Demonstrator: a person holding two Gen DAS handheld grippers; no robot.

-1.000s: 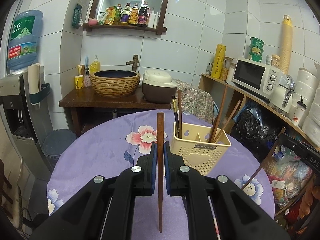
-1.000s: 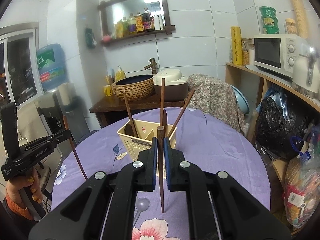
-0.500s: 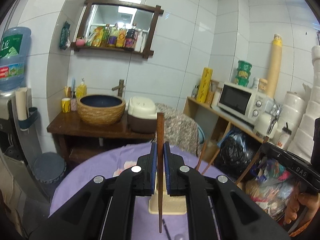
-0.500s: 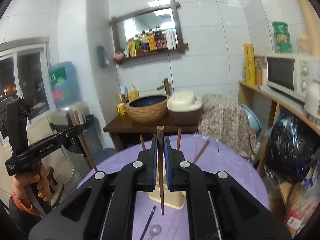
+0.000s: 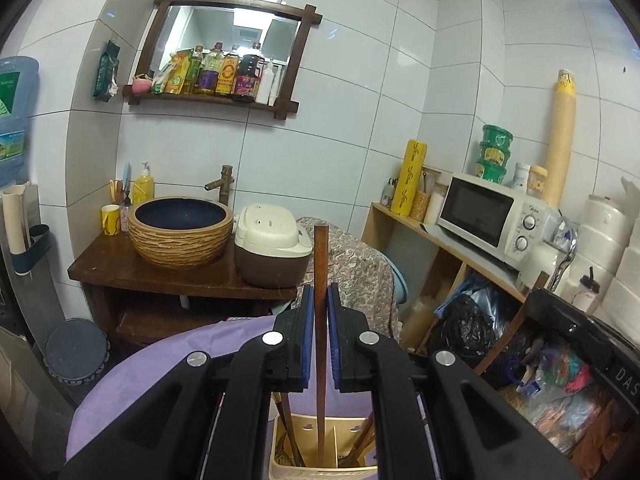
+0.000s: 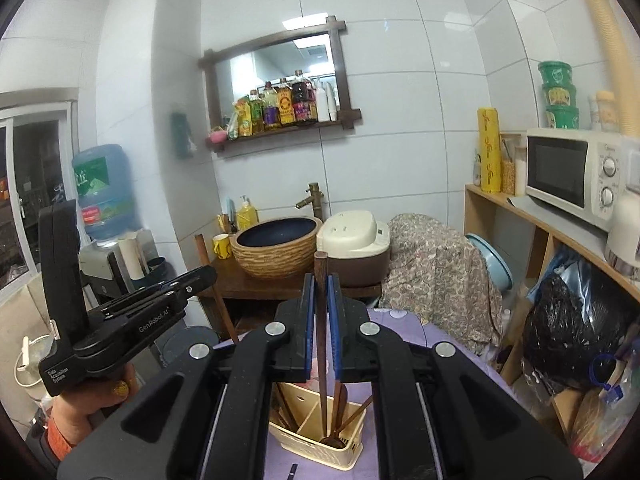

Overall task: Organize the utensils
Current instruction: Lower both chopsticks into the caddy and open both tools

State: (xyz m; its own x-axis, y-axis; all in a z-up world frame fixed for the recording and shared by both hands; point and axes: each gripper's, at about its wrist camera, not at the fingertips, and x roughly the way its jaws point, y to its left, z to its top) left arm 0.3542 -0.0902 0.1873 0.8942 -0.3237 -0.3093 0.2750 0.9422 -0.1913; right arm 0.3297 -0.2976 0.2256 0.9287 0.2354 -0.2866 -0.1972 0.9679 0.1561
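The left gripper (image 5: 320, 312) held one brown chopstick (image 5: 320, 320) upright, its jaws closed on the shaft near mid-length. The lower tip of this chopstick hung inside the cream utensil basket (image 5: 320, 474), close to a divider wall; which compartment it occupied could not be determined. The right gripper (image 6: 320, 312) likewise held a second brown chopstick (image 6: 321, 320) upright, jaws closed on it, with the lower end reaching down into the same utensil basket (image 6: 312, 446). In the right wrist view, the basket already contained several wooden utensils, including a wooden spoon (image 6: 338, 420) leaning in the right-hand compartment. The basket stood on the counter (image 6: 432, 344), which was covered with a purple cloth. A small dark item (image 6: 293, 470) lay on the cloth just near of the basket; its identity could not be resolved.

Farther back, a wooden stand carried a woven-pattern basin (image 5: 181, 232) and a rice cooker (image 5: 272, 250). A microwave (image 5: 492, 220) sat on a shelf to the far right.
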